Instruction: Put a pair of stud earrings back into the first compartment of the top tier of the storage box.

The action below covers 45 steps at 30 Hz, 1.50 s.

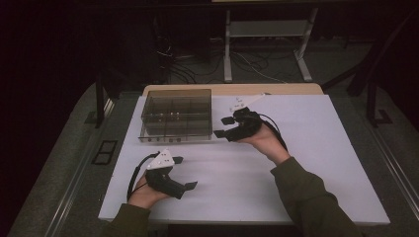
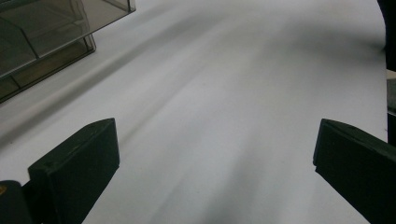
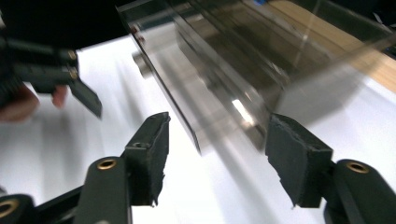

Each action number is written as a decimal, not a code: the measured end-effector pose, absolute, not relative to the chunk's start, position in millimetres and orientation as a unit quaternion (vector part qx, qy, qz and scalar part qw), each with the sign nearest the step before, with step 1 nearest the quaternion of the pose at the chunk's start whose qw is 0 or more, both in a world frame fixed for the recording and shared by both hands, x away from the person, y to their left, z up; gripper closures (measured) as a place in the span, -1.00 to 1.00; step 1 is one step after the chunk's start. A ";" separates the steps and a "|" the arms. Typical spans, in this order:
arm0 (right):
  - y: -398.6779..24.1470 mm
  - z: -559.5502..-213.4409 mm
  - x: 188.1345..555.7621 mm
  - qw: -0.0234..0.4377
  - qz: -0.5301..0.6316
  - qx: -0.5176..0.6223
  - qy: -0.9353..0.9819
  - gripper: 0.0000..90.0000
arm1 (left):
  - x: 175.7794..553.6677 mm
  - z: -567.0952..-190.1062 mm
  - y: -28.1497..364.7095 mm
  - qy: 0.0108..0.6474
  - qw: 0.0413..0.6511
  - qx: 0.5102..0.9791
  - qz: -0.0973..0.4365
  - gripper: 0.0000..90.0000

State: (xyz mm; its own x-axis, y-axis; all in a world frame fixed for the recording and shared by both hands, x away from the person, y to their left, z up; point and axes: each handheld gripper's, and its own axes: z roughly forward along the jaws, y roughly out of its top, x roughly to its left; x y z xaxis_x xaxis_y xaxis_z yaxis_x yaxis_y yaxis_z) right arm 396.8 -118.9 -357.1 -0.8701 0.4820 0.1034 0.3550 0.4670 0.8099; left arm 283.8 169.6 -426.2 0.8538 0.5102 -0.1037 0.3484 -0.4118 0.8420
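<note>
Smoked plastic box (image 1: 177, 114) sits at the table's (image 1: 306, 163) far left; my right claw (image 1: 223, 127) is just beside it, part open, empty; my left claw (image 1: 184, 173) is wide open, empty

Olive-green sleeves (image 1: 311, 197) on both forearms. Black grippers: left gripper (image 1: 184, 173) and right gripper (image 1: 223, 127) carry white triangular top plates, black cables, brass-coloured screws near jaws.
</note>
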 end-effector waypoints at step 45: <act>-299.3 -433.9 269.9 0.145 0.458 0.361 0.799 -0.59 | 284.4 -427.9 169.3 0.255 0.467 0.842 0.087 -1.00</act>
State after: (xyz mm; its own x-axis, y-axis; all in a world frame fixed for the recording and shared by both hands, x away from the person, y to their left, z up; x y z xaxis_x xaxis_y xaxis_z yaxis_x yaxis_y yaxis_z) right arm 269.9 -299.3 -433.9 -0.6972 0.7099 0.0995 0.4449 0.3198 0.8365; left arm 284.4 169.3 -427.9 0.8548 0.5107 -0.0924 0.3492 -0.4342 0.8304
